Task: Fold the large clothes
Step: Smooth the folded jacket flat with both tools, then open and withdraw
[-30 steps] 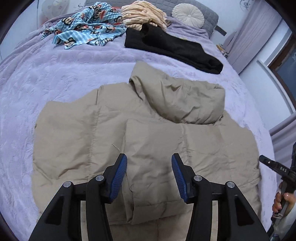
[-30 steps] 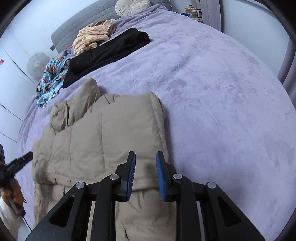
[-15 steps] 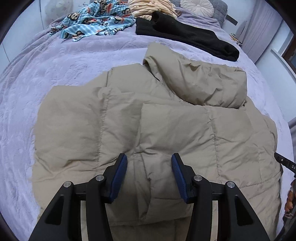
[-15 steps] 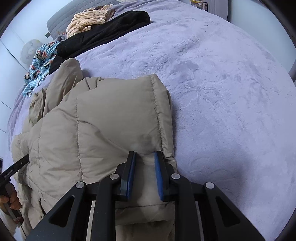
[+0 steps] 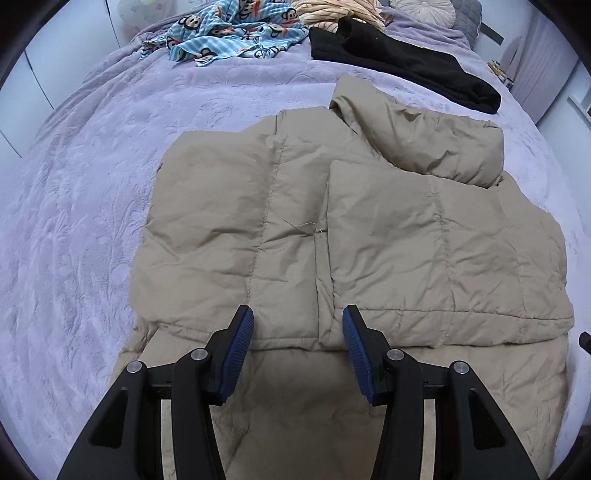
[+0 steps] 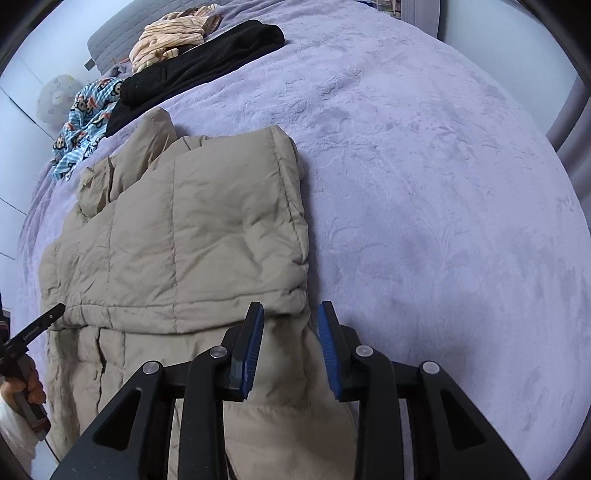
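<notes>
A tan padded jacket [image 5: 369,229] is spread on the lilac bed [image 5: 92,221], lying near the middle of the left wrist view and toward nine o'clock in the right wrist view. Both sleeves appear to have been laid inward across the body, the right one overlapping at about three o'clock of the garment in the left wrist view, and the hood [image 5: 424,136] is seen lying flat toward one o'clock. The side folds are therefore judged done. The lower hem, at six o'clock, is not yet brought up to the hood, so the lengthwise fold is judged still outstanding.

The left hand-held gripper [image 5: 298,345] is held with its jaws apart above the sleeve cuffs; nothing is clamped. The jaws of the right hand-held gripper [image 6: 291,345] are opening over the jacket's right edge, and the fabric below them is not seen to be pinched.

At twelve o'clock three further garments are left unfolded: a blue monkey-print piece [image 5: 236,29], a black garment [image 5: 399,62] and a striped cream garment [image 6: 173,37]. Most of the task is thus judged to remain.
</notes>
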The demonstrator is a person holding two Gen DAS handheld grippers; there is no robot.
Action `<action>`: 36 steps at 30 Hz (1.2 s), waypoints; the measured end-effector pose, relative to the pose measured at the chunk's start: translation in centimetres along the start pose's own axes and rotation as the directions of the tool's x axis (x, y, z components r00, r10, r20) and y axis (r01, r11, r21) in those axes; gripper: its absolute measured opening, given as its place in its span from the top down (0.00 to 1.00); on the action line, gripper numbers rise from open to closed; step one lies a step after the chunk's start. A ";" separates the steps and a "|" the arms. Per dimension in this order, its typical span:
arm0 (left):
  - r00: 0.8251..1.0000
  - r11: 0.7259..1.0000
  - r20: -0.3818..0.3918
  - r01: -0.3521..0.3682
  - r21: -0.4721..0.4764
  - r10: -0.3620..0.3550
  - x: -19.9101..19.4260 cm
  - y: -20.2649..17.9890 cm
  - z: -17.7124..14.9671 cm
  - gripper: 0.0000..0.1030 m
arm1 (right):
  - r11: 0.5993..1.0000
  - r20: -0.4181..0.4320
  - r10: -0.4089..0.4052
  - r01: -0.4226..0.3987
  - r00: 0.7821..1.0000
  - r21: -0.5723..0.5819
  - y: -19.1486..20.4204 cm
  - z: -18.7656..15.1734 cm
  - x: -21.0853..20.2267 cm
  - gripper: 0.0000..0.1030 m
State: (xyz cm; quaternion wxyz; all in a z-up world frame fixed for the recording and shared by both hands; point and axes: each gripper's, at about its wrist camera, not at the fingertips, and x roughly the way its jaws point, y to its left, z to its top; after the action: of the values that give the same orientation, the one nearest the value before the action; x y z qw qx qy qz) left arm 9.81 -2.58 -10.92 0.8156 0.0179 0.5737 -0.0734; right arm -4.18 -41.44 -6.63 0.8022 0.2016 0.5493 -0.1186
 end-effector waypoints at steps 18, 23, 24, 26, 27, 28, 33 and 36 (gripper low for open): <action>0.998 0.998 -0.067 -0.014 -0.061 0.010 -9.8 -4.1 -9.0 0.44 | 0.985 -0.134 0.168 -0.170 0.977 0.000 0.9 -6.7 -5.4 0.36; 0.999 0.999 -0.034 -0.014 -0.044 0.013 -12.1 -4.0 -11.3 0.01 | 0.982 -0.149 0.186 -0.189 0.971 -0.007 1.9 -8.5 -6.7 0.34; 0.999 0.999 -0.046 -0.009 -0.036 0.007 -12.1 -3.9 -11.6 0.01 | 0.982 -0.149 0.188 -0.191 0.971 -0.008 2.1 -8.8 -6.8 0.34; 0.998 1.000 -0.060 0.001 -0.015 -0.002 -12.0 -3.5 -12.1 0.01 | 0.982 -0.148 0.187 -0.190 0.971 -0.003 2.7 -9.6 -7.0 0.34; 0.998 1.000 -0.063 0.002 -0.005 -0.003 -12.1 -3.2 -12.5 0.01 | 0.982 -0.148 0.187 -0.188 0.971 0.003 3.0 -10.0 -7.1 0.34; 0.998 1.000 -0.064 0.005 0.004 -0.004 -12.1 -2.9 -12.9 0.01 | 0.982 -0.147 0.188 -0.188 0.971 0.013 3.3 -10.4 -7.1 0.34; 0.996 0.999 -0.083 0.035 0.022 -0.033 -12.6 -0.4 -15.1 0.01 | 0.982 -0.148 0.186 -0.180 0.971 0.053 5.3 -13.5 -7.5 0.34; 0.994 0.998 -0.106 0.033 0.055 -0.027 -12.7 1.1 -16.5 0.01 | 0.981 -0.144 0.186 -0.176 0.972 0.082 6.3 -15.4 -7.7 0.32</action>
State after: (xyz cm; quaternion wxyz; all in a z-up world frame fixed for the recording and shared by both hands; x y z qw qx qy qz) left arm -9.62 1.63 -4.65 0.7822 0.0361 0.6137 -0.1010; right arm -17.27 -29.13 -3.10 0.7582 0.2867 0.5836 -0.0482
